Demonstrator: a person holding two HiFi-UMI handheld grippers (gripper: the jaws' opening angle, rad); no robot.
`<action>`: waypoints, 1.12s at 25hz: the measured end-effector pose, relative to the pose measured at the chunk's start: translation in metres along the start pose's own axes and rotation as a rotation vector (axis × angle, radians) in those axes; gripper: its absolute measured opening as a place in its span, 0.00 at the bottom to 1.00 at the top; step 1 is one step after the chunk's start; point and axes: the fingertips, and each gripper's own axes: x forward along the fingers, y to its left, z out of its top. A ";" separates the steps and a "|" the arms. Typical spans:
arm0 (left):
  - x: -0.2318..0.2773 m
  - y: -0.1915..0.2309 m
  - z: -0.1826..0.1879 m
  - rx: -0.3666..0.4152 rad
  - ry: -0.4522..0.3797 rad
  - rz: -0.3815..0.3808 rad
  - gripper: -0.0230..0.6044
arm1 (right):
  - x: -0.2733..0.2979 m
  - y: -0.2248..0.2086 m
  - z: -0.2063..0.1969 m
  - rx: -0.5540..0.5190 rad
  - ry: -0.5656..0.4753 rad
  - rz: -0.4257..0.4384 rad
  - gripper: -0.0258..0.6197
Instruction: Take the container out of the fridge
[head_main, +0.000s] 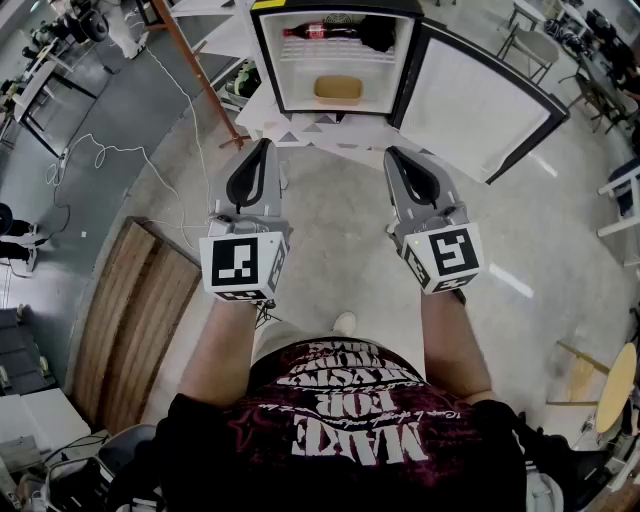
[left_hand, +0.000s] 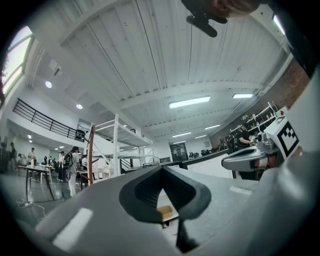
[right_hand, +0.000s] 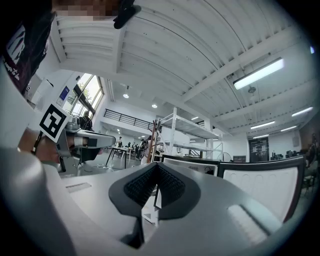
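The small fridge (head_main: 263, 60) stands open on the floor ahead, its door (head_main: 470, 100) swung out to the right. A tan container (head_main: 338, 89) sits on the lower shelf; it also shows low between the jaws in the left gripper view (left_hand: 165, 212). My left gripper (head_main: 263, 146) and right gripper (head_main: 392, 154) are held side by side, short of the fridge, both shut and holding nothing. In the left gripper view the left gripper (left_hand: 162, 168) has its tips together. The right gripper (right_hand: 157, 166) is closed the same way in the right gripper view.
A cola bottle (head_main: 318, 31) and a dark item (head_main: 378, 33) lie on the fridge's top shelf. A wooden board (head_main: 135, 320) lies at the left, and white cables (head_main: 100, 155) trail across the floor. A rust-coloured pole (head_main: 200, 70) slants left of the fridge. A round stool (head_main: 615, 385) stands at the right.
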 end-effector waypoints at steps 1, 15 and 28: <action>0.000 -0.001 -0.001 -0.001 0.003 0.001 0.04 | 0.001 0.000 -0.001 0.003 0.001 0.005 0.08; 0.009 -0.006 -0.022 -0.023 0.079 -0.040 0.04 | 0.011 -0.005 -0.019 0.049 0.045 0.032 0.09; 0.047 0.003 -0.038 -0.063 0.098 -0.133 0.04 | 0.049 -0.020 -0.031 0.088 0.092 -0.016 0.08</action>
